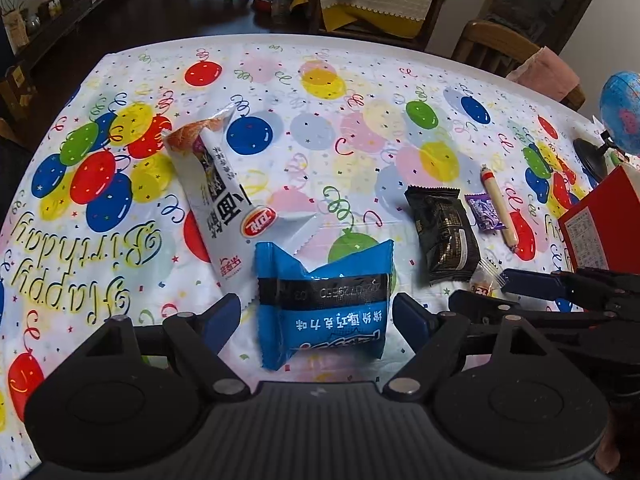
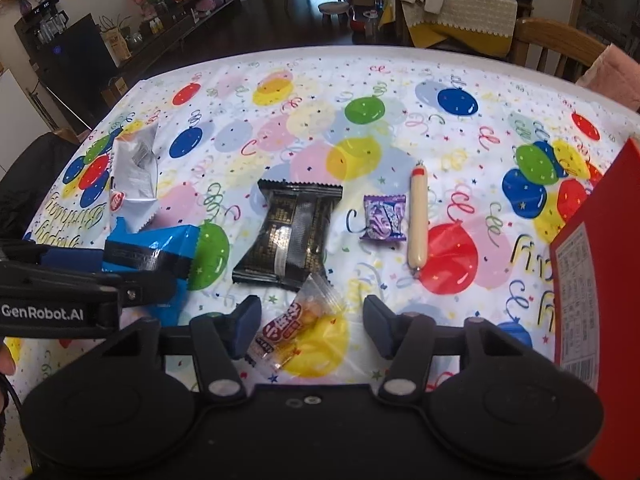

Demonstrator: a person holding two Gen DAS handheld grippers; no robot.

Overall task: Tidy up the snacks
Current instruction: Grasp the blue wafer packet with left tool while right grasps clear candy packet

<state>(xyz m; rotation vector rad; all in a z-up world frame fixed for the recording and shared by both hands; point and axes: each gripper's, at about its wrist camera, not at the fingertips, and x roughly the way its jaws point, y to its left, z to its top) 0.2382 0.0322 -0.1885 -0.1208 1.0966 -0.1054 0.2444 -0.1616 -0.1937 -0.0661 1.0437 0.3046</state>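
Both grippers sit low over the tabletop (image 1: 360,64), pointing forward across its balloon-printed cloth. The left gripper (image 1: 316,316) is spread wide, one finger on each side of a blue snack packet (image 1: 324,300) lying flat between them; whether the pads touch it cannot be told. The right gripper (image 2: 306,328) is also spread, with a small clear-wrapped candy (image 2: 296,320) lying between its fingers.

A white snack bag (image 1: 216,196) lies just beyond the blue packet, its corner overlapping it. Ahead of the right gripper lie a black packet (image 2: 292,232), a small purple candy (image 2: 384,218) and a thin sausage stick (image 2: 417,220). A red box (image 2: 592,260) stands at the right edge; its inside is not visible.
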